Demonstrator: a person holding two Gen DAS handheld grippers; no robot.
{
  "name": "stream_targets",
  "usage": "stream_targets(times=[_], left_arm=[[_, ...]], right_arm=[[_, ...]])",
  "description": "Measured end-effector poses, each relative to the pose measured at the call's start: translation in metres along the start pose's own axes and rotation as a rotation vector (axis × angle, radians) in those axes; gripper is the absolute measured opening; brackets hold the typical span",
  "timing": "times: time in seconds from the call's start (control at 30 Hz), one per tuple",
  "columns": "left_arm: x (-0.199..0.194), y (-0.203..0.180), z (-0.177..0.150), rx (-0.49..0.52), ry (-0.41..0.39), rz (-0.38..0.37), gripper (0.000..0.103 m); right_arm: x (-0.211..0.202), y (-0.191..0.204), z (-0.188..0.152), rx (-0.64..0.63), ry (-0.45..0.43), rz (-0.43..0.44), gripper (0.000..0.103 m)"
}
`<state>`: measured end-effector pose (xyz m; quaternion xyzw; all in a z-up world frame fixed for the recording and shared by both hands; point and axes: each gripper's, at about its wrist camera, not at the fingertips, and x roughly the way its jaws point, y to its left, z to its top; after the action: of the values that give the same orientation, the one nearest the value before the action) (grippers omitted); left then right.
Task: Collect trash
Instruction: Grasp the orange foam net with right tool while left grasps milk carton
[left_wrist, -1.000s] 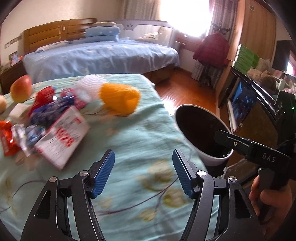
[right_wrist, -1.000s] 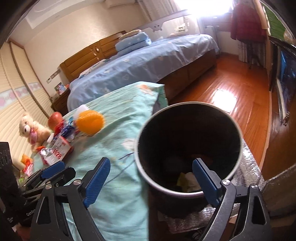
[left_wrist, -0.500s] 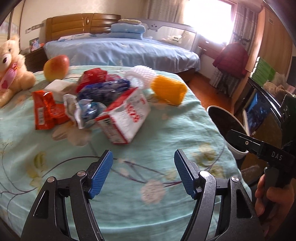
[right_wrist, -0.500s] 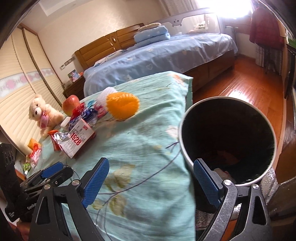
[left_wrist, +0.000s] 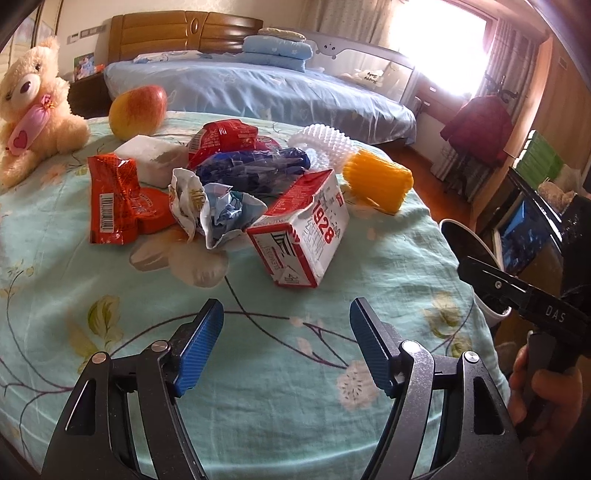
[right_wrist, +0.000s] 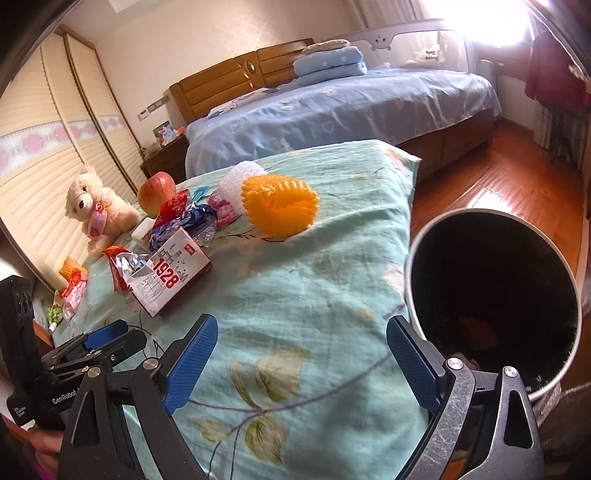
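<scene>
- Both grippers stand empty: the left gripper (left_wrist: 286, 347) has its blue pads spread with only bedspread between them, its jaws having just been opening a little further; the right gripper (right_wrist: 301, 363) is likewise agape, nothing between its pads.
- Trash sits in a loose heap on the green floral bedspread (left_wrist: 258, 369), ahead of the left gripper: a torn red-and-white carton (left_wrist: 304, 236) nearest, a crumpled silver wrapper (left_wrist: 207, 206) touching its left side, an orange-red packet (left_wrist: 114, 199) further left, a blue wrapper (left_wrist: 251, 170) and red wrapper (left_wrist: 221, 138) behind.
- Orange foam net (left_wrist: 376, 182) and white foam net (left_wrist: 325, 146) lie to the carton's right and rear.
- Apple (left_wrist: 138, 110) and teddy bear (left_wrist: 33, 107) sit beyond the heap; judged not trash.
- Bin (right_wrist: 491, 295) stands off the bed's edge, just beside the right gripper; dark inside, some scraps dimly visible at the bottom.
- Step in hand, as judged: approach to the heap for a fresh pick, hands unloaded.
- Next move calls for: advance the left gripper to the carton, straddle its narrow width, close, lift clear of the wrapper leaning on it, carry over to the bin.
- Caution: carton is torn and likely crushes under grip.
</scene>
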<state>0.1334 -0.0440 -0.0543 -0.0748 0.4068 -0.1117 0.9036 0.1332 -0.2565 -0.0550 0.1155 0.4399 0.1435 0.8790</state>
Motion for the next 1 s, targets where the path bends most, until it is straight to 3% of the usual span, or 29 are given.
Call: stream_targets(times=[0.7,0.77,0.87,0.9,0.93,0.97,1.0], left_arm=[[0.033,-0.003,0.037,0.004,0.009,-0.016,0.072],[0.034,-0.005,0.039,0.011,0.008,-0.018,0.068],[0.038,-0.007,0.041,0.02,0.013,-0.035,0.05],[0.039,-0.008,0.041,0.022,0.017,-0.046,0.042],[0.039,-0.009,0.041,0.028,0.021,-0.056,0.039],[0.038,-0.01,0.04,0.035,0.016,-0.057,0.038],[0.037,-0.012,0.04,0.042,0.008,-0.057,0.036]], right_arm=[[0.083,0.009,0.066,-0.08,0.081,0.052,0.094],[0.089,0.009,0.071,-0.084,0.087,0.061,0.094],[0.096,0.008,0.075,-0.085,0.094,0.061,0.093],[0.097,0.008,0.076,-0.084,0.093,0.062,0.091],[0.097,0.008,0.076,-0.084,0.09,0.062,0.08],[0.097,0.008,0.076,-0.085,0.09,0.054,0.061],[0.097,0.008,0.074,-0.085,0.095,0.047,0.055]])
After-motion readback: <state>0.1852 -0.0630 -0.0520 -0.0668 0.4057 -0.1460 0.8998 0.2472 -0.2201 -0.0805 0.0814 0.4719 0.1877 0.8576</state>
